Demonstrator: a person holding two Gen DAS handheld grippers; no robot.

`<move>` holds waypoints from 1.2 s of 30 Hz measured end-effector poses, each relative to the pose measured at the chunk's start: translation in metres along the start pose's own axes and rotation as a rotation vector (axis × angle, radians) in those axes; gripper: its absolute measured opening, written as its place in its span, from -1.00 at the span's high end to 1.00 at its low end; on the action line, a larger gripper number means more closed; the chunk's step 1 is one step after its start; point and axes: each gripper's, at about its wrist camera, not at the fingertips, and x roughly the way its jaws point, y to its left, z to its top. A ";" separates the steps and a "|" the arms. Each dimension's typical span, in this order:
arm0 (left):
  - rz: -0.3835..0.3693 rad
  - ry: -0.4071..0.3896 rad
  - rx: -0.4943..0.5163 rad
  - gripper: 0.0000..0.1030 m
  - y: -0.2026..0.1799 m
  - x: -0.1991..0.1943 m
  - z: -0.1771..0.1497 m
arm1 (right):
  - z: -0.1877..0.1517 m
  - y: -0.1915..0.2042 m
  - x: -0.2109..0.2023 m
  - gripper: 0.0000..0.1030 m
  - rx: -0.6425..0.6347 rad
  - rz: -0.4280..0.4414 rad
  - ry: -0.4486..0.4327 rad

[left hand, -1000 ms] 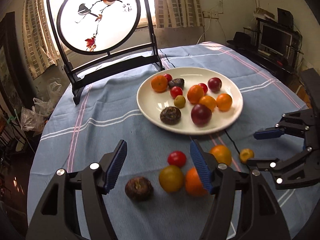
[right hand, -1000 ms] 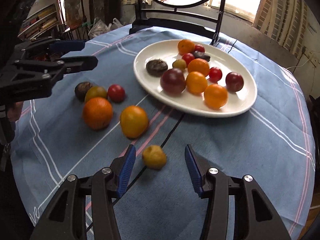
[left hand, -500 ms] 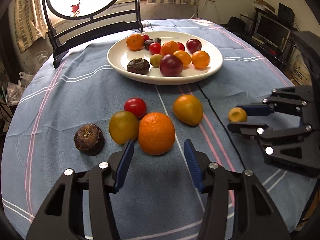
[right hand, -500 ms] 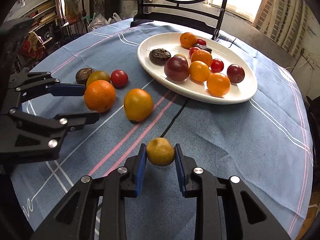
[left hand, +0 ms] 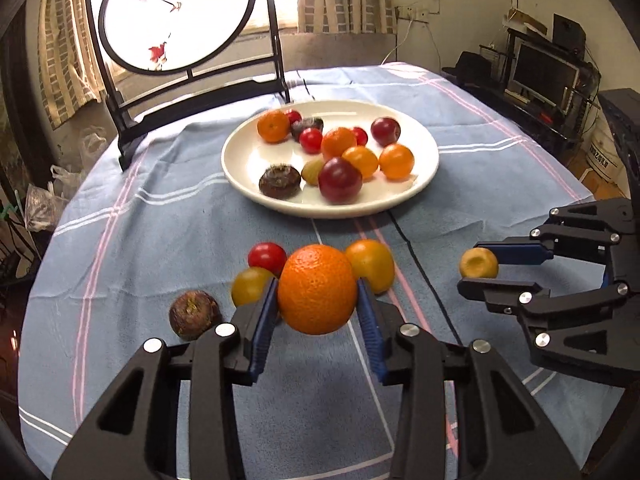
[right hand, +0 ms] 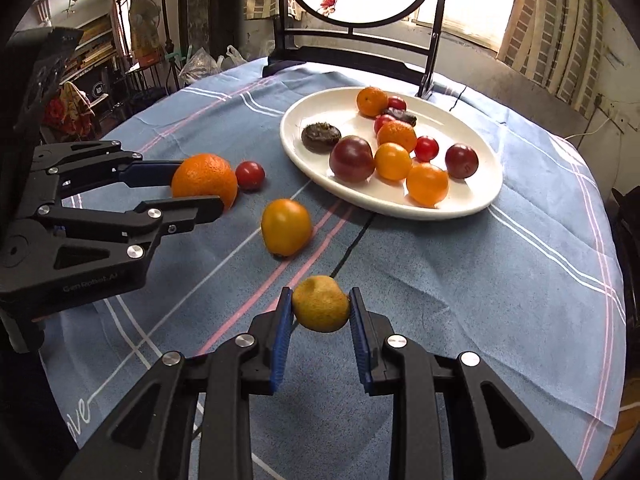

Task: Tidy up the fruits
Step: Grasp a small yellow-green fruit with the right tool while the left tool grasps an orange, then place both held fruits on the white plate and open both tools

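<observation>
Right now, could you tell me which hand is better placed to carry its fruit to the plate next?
Right: its tongs already clamp the small yellow fruit, while the left tongs are closing on the orange.

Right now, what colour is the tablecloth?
Blue, with pink and white stripes; the tablecloth shows best in the right wrist view.

Glossy white plate point(left hand: 424, 168), matt cloth tablecloth point(left hand: 168, 232), dimpled orange point(left hand: 317, 292)

Plate point(left hand: 424, 178) behind loose fruit on cloth point(left hand: 160, 240).
Orange point(left hand: 317, 294) between tomato point(left hand: 267, 255) and persimmon point(left hand: 372, 264); screen point(left hand: 176, 12) behind plate.
</observation>
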 end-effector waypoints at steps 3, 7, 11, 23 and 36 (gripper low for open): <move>0.029 -0.060 0.002 0.25 0.004 -0.014 0.020 | 0.015 -0.002 -0.019 0.46 0.014 -0.012 -0.071; 0.045 -0.121 -0.022 0.26 0.013 -0.025 0.049 | 0.036 -0.004 -0.043 0.46 0.037 -0.037 -0.159; 0.065 -0.172 -0.068 0.26 0.022 -0.030 0.071 | 0.051 -0.008 -0.057 0.46 0.085 -0.086 -0.243; 0.097 -0.160 -0.095 0.25 0.029 -0.014 0.072 | 0.068 -0.002 -0.039 0.45 0.134 -0.087 -0.239; 0.128 -0.138 -0.074 0.25 0.032 0.003 0.076 | 0.074 -0.003 -0.022 0.45 0.127 -0.081 -0.209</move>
